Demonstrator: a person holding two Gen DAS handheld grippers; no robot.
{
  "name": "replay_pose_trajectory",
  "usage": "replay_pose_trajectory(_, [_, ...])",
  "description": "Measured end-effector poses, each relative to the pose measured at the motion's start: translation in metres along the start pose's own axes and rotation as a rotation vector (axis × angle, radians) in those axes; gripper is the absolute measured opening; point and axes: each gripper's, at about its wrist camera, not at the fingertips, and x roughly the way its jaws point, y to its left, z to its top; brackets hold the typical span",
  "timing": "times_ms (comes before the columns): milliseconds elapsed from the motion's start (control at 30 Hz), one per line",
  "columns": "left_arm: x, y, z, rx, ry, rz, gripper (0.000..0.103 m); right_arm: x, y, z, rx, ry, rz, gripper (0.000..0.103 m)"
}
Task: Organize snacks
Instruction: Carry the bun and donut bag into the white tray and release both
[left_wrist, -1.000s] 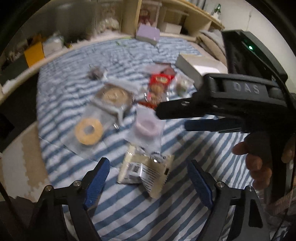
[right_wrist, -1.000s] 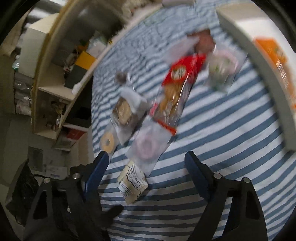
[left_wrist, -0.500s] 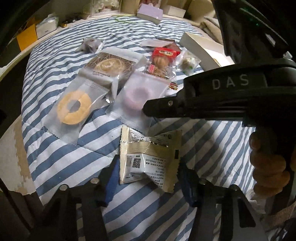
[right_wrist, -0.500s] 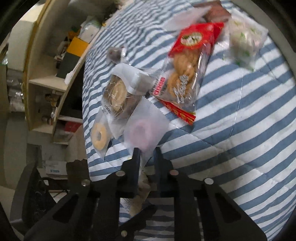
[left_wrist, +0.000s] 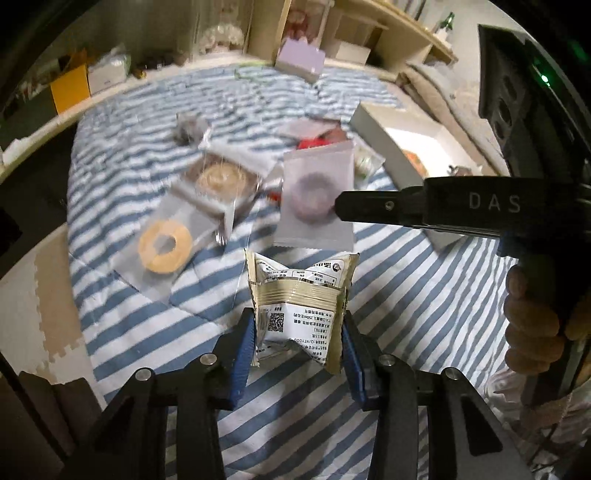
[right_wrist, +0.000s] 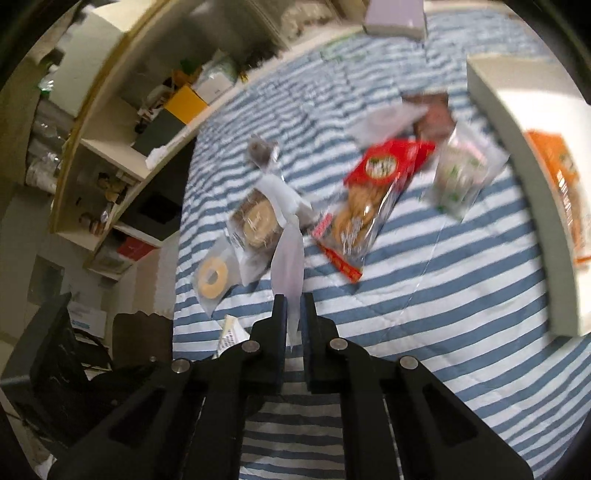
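We cannot read the red snack packet (right_wrist: 376, 192) or the green-and-white packet (right_wrist: 461, 177), both smeared by blur. The white box (right_wrist: 524, 206) runs off the right edge, and the small grey wrapped piece (left_wrist: 190, 127) is too blurred for us to identify.

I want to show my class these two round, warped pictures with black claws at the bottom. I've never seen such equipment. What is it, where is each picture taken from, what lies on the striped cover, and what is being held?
No robot here: a person holds a hand-squeezed two-finger gripper in each hand, and a fisheye camera on each looks along its fingers. In the left camera's picture, the left gripper is closed on a beige snack packet; its jaws have just been closing. The right gripper reaches in from the side, held by a hand, pinching a frosted packet with a pinkish ring. The right camera's picture shows that packet edge-on between its shut fingers. On the striped blanket lie a yellow ring snack, a brown round pastry, a red biscuit pack and an open white box.
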Motion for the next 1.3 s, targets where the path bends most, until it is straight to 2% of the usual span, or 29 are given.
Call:
replay_pose_trajectory(300, [-0.055, -0.013, 0.002, -0.034, -0.118, 0.043, 0.043, -0.058, 0.009, 0.011, -0.101, -0.113, -0.021, 0.007])
replay_pose_trajectory(633, [-0.112, -0.053, 0.013, -0.038, -0.278, 0.148, 0.043, -0.125, -0.003, 0.023, -0.176, -0.209, -0.068, 0.007])
replay_pose_trajectory(933, [-0.115, -0.122, 0.028, -0.012, -0.363, 0.171, 0.043, -0.176, -0.028, 0.031, -0.213, -0.275, -0.103, 0.007])
replay_pose_trajectory(1100, [-0.101, -0.155, 0.049, -0.001, -0.401, 0.155, 0.043, -0.206, -0.056, 0.037, -0.206, -0.317, -0.115, 0.007])
replay_pose_trajectory(1300, [-0.077, -0.181, 0.069, -0.031, -0.436, 0.133, 0.043, -0.230, -0.103, 0.048, -0.168, -0.354, -0.172, 0.007])
